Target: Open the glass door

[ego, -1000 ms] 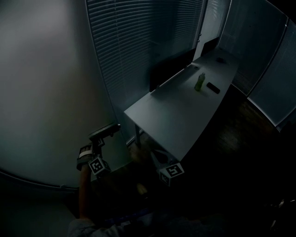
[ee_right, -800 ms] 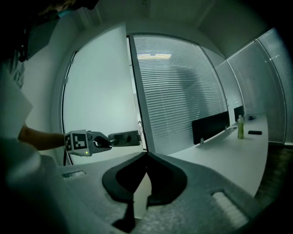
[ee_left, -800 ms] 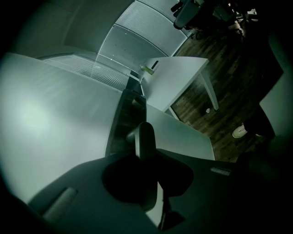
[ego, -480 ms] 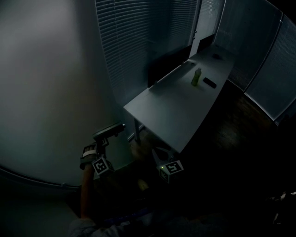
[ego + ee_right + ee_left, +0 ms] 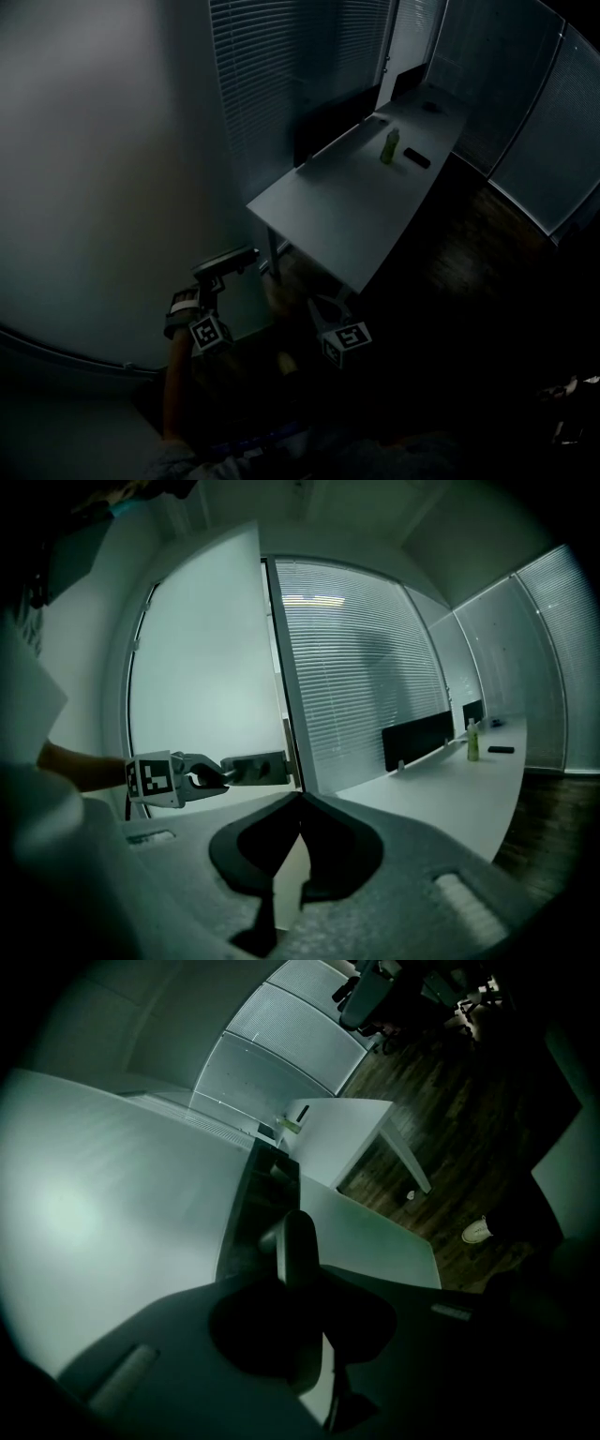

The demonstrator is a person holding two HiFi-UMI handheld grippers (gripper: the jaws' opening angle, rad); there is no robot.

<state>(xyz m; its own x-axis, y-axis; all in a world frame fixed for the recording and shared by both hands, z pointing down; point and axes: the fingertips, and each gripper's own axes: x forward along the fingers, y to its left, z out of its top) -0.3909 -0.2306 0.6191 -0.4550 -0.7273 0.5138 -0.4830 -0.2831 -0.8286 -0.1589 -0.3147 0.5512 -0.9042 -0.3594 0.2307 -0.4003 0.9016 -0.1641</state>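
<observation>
The frosted glass door fills the left of the head view; its edge stands upright in the right gripper view. A grey lever handle sticks out from that edge. My left gripper is shut on this handle, its jaws clamped on the lever's end. My right gripper hangs to the right of it, low beside the desk's near corner. Its jaws are shut with nothing between them.
A white desk runs away to the upper right with a green bottle, a small black object and a black divider screen. Slatted blinds cover the glass walls. The floor is dark wood.
The left gripper has drifted a little right with the handle still in its jaws. The door's edge has shifted right in the head view, and the desk has slid toward the upper left.
</observation>
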